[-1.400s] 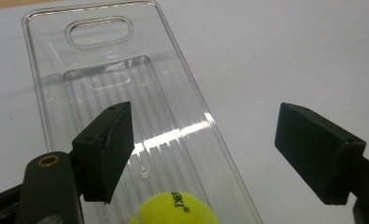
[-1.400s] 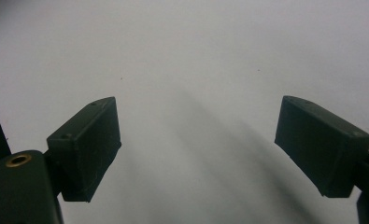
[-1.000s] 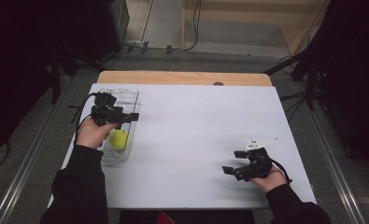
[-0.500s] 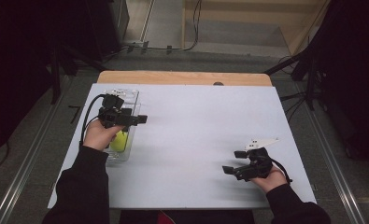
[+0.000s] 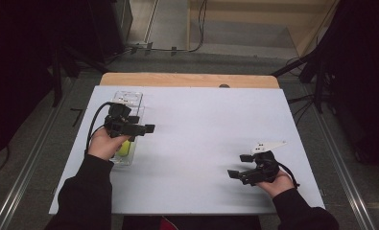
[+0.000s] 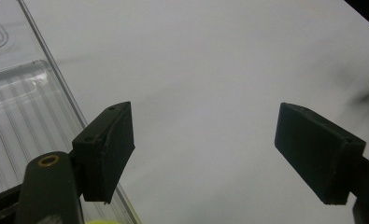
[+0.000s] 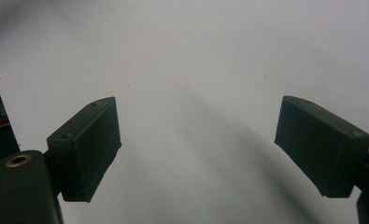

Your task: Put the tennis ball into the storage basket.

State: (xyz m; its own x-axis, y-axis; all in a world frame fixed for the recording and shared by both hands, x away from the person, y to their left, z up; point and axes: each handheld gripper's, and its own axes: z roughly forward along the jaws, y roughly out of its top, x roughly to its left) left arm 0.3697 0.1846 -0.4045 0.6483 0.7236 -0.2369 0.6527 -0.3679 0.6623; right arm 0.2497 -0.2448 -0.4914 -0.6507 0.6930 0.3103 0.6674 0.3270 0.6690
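A tray point(image 5: 127, 98) lay on the table point(image 5: 201, 124) at its left side, with a ball point(image 5: 124, 148) in its near end. The left gripper point(image 5: 141, 129) hung just right of the tray. The right gripper point(image 5: 236, 175) sat well apart, near the table's right front.

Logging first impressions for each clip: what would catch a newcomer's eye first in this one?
Most striking is the small yellow-green round object in the clear plastic tray at the left edge of the white table, partly under the left hand-held gripper, whose jaws stand wide open. The right hand-held gripper, also open, sits near the table's front right.
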